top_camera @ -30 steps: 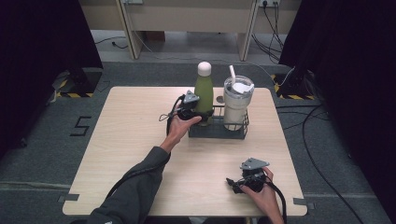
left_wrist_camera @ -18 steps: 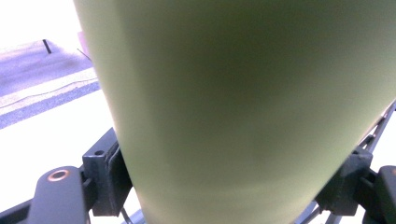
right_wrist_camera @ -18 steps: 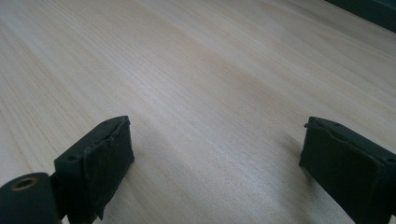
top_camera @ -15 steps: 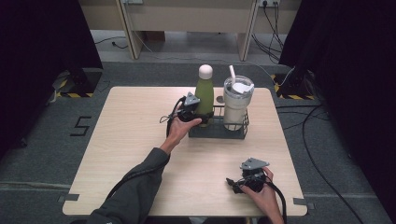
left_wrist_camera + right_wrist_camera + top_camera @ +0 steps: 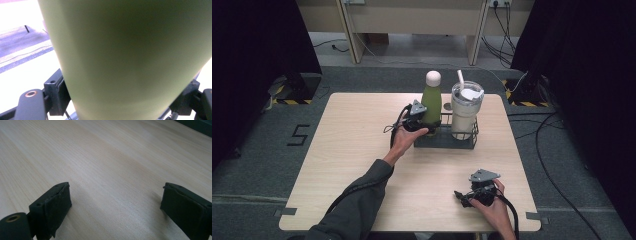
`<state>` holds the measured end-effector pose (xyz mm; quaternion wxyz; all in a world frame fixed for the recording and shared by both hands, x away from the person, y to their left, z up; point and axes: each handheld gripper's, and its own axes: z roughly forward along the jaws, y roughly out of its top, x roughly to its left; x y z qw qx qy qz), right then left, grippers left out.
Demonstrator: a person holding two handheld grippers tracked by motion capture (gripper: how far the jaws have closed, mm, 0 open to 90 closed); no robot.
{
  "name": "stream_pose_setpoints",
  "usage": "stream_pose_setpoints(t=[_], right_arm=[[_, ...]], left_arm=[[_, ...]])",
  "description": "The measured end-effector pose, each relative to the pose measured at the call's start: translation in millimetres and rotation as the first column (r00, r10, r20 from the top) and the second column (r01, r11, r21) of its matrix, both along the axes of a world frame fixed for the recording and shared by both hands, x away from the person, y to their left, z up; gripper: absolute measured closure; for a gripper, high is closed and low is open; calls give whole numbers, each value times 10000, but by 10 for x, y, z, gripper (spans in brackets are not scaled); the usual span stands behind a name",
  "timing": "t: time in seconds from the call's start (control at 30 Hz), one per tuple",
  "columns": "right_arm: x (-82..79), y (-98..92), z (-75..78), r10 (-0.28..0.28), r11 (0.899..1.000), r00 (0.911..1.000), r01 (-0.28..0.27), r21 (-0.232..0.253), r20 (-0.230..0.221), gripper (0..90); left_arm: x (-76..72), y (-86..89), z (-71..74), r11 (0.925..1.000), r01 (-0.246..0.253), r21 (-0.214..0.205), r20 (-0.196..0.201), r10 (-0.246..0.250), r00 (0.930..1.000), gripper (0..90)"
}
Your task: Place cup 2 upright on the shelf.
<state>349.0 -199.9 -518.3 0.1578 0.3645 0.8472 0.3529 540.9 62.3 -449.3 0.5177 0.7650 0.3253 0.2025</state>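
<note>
Bottle grasp under way: my left hand-held gripper (image 5: 421, 121) seemingly clamps the green bottle (image 5: 431, 106) at frame centre in the rack (image 5: 447, 142); next, a straight lift. Right hand-held gripper (image 5: 473, 194) rests wide open, empty, on the bench (image 5: 352, 140).

Colour rundown: the bottle (image 5: 431, 102) is olive green with a pale cream round cap, and up close in the left gripper view (image 5: 130, 57) it's the same flat matte green, no print. The tumbler (image 5: 464, 112) on its right is off-white with a white straw. Both sit in a dark grey wire caddy (image 5: 447, 141). The table (image 5: 357, 150) is light wood with fine grain. Both grippers, left gripper (image 5: 414, 120) and right gripper (image 5: 467, 196), are black with grey top plates. The sleeve (image 5: 357, 205) is dark grey-green.
</note>
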Motion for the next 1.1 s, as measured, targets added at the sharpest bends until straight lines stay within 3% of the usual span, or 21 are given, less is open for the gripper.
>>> stream_pose_setpoints(t=[0.77, 1.1], right_arm=[[0, 0, 0, -1, 10000, 10000, 1, 6, -3, 93], [0, 2, 0, -10, 10000, 10000, 10, 12, -16, 91]], left_arm=[[-19, 36, 35, 9999, 8, -157, 67, -7, 10000, 146], [-84, 69, 89, 10000, 89, 11, 68, -89, 9999, 146]])
